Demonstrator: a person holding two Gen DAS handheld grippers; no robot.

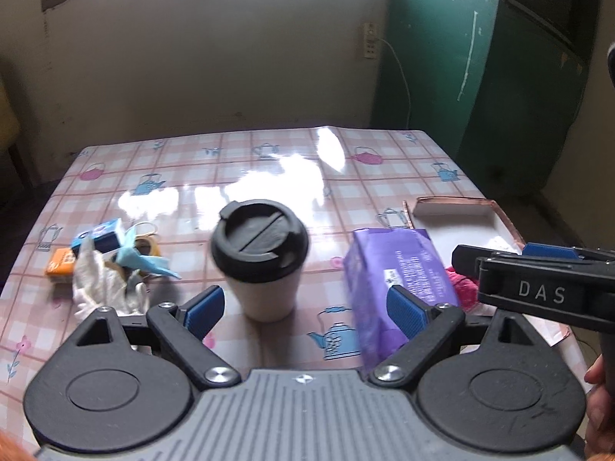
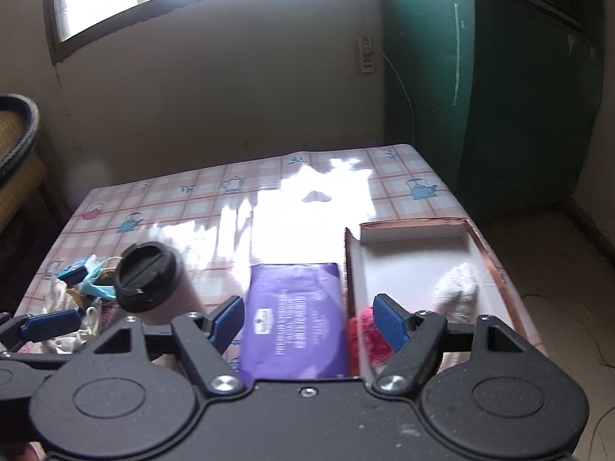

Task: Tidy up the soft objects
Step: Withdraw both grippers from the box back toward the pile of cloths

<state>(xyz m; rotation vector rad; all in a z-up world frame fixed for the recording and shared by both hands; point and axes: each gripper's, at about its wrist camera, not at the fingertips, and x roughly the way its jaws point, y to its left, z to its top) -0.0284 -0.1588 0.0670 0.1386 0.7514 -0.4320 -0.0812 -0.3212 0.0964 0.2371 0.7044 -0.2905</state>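
My left gripper point(image 1: 305, 313) is open above the near part of the table, with nothing between its blue pads. Just beyond it stands a white cup with a black lid point(image 1: 261, 261). To the left lies a heap: a white cloth point(image 1: 100, 288), a blue face mask point(image 1: 144, 259) and small boxes. My right gripper point(image 2: 309, 322) is open too, hovering over a purple soft pack point(image 2: 296, 322) without touching it. A shallow cardboard box point(image 2: 415, 249) at the right holds a white soft item point(image 2: 457, 292) and a pink fluffy one point(image 2: 365, 330).
An orange box point(image 1: 59, 263), a blue box point(image 1: 100, 236) and a tape roll point(image 1: 148, 240) sit in the left heap. The checked tablecloth point(image 1: 269, 165) shines under window glare. A green door point(image 1: 480, 57) stands beyond the table's right corner, a woven chair point(image 2: 15, 153) at far left.
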